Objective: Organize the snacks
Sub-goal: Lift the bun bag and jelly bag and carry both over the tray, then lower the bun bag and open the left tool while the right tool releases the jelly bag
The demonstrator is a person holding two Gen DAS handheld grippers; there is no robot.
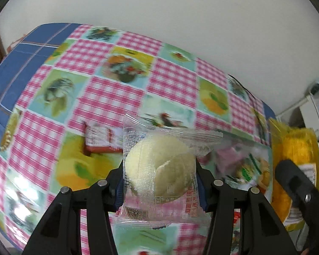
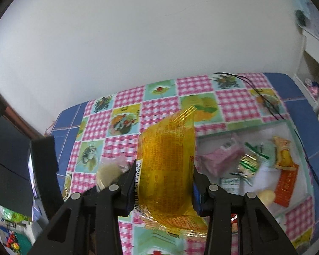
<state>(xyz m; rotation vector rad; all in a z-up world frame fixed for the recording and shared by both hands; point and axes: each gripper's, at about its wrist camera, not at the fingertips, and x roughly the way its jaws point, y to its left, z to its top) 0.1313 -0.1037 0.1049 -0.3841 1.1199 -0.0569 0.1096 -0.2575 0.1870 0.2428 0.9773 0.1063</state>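
**Both hand-held grippers carry a snack above the bench**

Left hand-held gripper: we see its jaws closed on a clear-wrapped round pale cake, one pad on each side of the packet. The packet stands with its long axis running away from the camera, its crimped top edge pointing toward the far wall and its barcode end nearest us.

Our right hand-held gripper is clamped on a yellow translucent snack packet, gripped across its width. Its long axis also runs forward, the crimped far end tilted up and slightly right.

Both packets are held above the bench, which wears a pink-checked fruit-print cloth. To the right lies a clear shallow tray holding several snacks, among them a pink packet and an orange packet. A red-and-white packet lies on the cloth.
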